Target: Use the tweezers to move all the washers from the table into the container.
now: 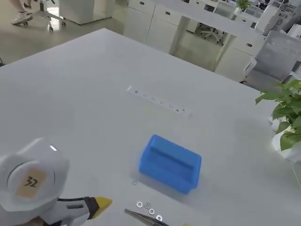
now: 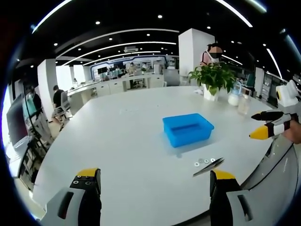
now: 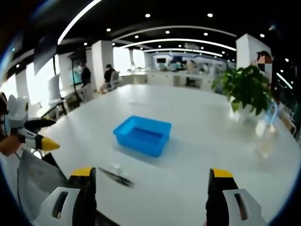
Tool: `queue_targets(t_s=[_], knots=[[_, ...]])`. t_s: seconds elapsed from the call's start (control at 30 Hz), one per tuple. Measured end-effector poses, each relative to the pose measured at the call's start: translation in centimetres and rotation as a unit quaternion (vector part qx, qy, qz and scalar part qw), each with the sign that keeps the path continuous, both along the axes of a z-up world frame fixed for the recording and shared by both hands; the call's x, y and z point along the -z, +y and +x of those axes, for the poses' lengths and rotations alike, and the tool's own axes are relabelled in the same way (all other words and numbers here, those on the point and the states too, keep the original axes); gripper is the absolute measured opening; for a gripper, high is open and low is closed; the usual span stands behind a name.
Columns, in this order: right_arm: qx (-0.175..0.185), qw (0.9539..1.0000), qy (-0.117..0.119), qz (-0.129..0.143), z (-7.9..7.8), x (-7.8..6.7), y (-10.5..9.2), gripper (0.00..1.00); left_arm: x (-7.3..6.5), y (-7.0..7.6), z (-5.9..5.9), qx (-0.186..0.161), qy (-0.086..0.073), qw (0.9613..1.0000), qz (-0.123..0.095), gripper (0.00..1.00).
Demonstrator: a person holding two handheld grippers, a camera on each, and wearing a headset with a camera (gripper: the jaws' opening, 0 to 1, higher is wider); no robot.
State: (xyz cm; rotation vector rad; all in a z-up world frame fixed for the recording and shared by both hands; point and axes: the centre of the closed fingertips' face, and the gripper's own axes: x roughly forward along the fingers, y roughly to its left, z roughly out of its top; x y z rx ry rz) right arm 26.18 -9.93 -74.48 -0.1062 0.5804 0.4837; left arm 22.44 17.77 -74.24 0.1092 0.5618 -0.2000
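The washers (image 1: 147, 205) lie in a small cluster on the white table (image 1: 70, 94) at the bottom centre of the head view. One stray sits apart, nearer the blue container (image 1: 164, 175), which stands just above them in the frame. The tweezers (image 1: 143, 216) lie flat right beside the cluster, held by nothing. My worry starts there: they look thin and lie flush to the surface, so a wide jaw coming down could skid them sideways into the washers and scatter them, perhaps towards the near table edge. Both tools are empty with jaws spread. The left gripper (image 2: 154, 174) has the tweezers at lower right, by its right jaw, and the right gripper (image 3: 150, 173) faces the container. If I clamp the tweezers off-centre they may twist in the jaws, and such small flat washers could slip from the tips before reaching the container.
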Motion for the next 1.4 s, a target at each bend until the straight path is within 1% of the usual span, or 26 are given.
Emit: queue_targets(t_s=[0.1, 0.23, 0.37, 0.43, 0.5, 0.63, 0.77, 0.87, 0.93, 0.97, 1.03, 1.07, 1.1, 1.13, 1.17, 1.2, 1.3, 1.33, 1.37, 1.4], knots=[[0.003, 1.0, -0.004, 0.003, 0.2, -0.2, -0.1, 0.98, 0.1, 0.1, -0.1, -0.001, 0.002, 1.0, 0.009, 0.99], [0.001, 1.0, -0.005, 0.002, 0.1, -0.1, 0.0, 0.98, 0.0, -0.2, -0.1, 0.002, 0.003, 1.0, 0.005, 0.99], [0.001, 1.0, -0.006, -0.001, 0.1, -0.2, 0.0, 0.98, 0.1, -0.4, -0.2, 0.006, 0.007, 0.9999, 0.009, 0.99], [0.003, 1.0, -0.006, 0.006, 0.2, -0.3, 0.0, 0.99, 0.2, -0.4, -0.2, 0.007, 0.008, 0.9999, 0.012, 0.99], [0.003, 1.0, -0.003, 0.005, 0.2, -0.2, 0.0, 0.99, 0.2, -0.4, -0.2, 0.008, 0.008, 0.9999, 0.012, 0.99], [0.004, 1.0, -0.006, 0.007, 0.2, -0.3, 0.0, 0.99, 0.3, -0.5, -0.4, 0.012, 0.012, 0.9998, 0.012, 0.97], [0.007, 0.9999, -0.007, 0.009, 0.2, -0.3, -0.2, 0.98, 0.2, -0.4, -0.3, 0.015, 0.004, 0.9996, 0.024, 0.95], [0.01, 0.9998, -0.008, 0.013, 0.2, -0.3, -0.3, 0.99, 0.3, -0.5, -0.2, 0.015, 0.006, 0.9996, 0.024, 0.95], [0.012, 0.9998, -0.009, 0.013, 0.2, -0.3, -0.4, 0.98, 0.4, -0.6, -0.2, 0.02, 0.01, 0.9994, 0.026, 0.93], [0.012, 0.9998, -0.009, 0.013, 0.2, -0.3, -0.4, 0.98, 0.4, -1.0, -0.2, 0.031, 0.011, 0.9991, 0.025, 0.91], [0.012, 0.9998, -0.01, 0.015, 0.3, -0.2, -0.4, 0.98, 0.6, -1.8, -0.3, 0.052, 0.019, 0.9984, 0.017, 0.79], [0.012, 0.9998, -0.011, 0.015, 0.3, -0.2, -0.5, 0.98, 1.1, -2.5, -0.4, 0.07, 0.027, 0.9971, 0.008, 0.73], [0.013, 0.9997, -0.012, 0.015, 0.3, -0.2, -0.5, 0.98, 1.5, -2.8, -0.4, 0.082, 0.037, 0.9959, 0.006, 0.67], [0.014, 0.9997, -0.013, 0.016, 0.4, -0.3, -0.5, 0.98, 2.2, -3.3, -0.5, 0.1, 0.05, 0.9937, 0.008, 0.63], [0.017, 0.9996, -0.015, 0.019, 0.4, -0.4, -0.5, 0.98, 2.4, -3.6, -0.5, 0.11, 0.054, 0.9925, 0.008, 0.6], [0.019, 0.9995, -0.015, 0.021, 0.4, -0.4, -0.5, 0.98, 2.7, -3.9, -0.3, 0.12, 0.055, 0.9911, 0.014, 0.55], [0.026, 0.9992, -0.015, 0.025, 0.4, -0.4, -0.6, 0.97, 3.0, -4.6, 0.2, 0.15, 0.049, 0.9869, 0.033, 0.42], [0.027, 0.9992, -0.015, 0.025, 0.3, -0.4, -0.7, 0.97, 3.2, -5.3, 0.4, 0.164, 0.052, 0.9848, 0.025, 0.41], [0.027, 0.9993, -0.014, 0.022, 0.3, -0.4, -0.8, 0.97, 3.4, -5.7, 0.4, 0.176, 0.055, 0.9826, 0.024, 0.42], [0.027, 0.9993, -0.014, 0.02, 0.2, -0.3, -0.8, 0.96, 3.6, -6.1, 0.4, 0.191, 0.057, 0.9795, 0.026, 0.43]])
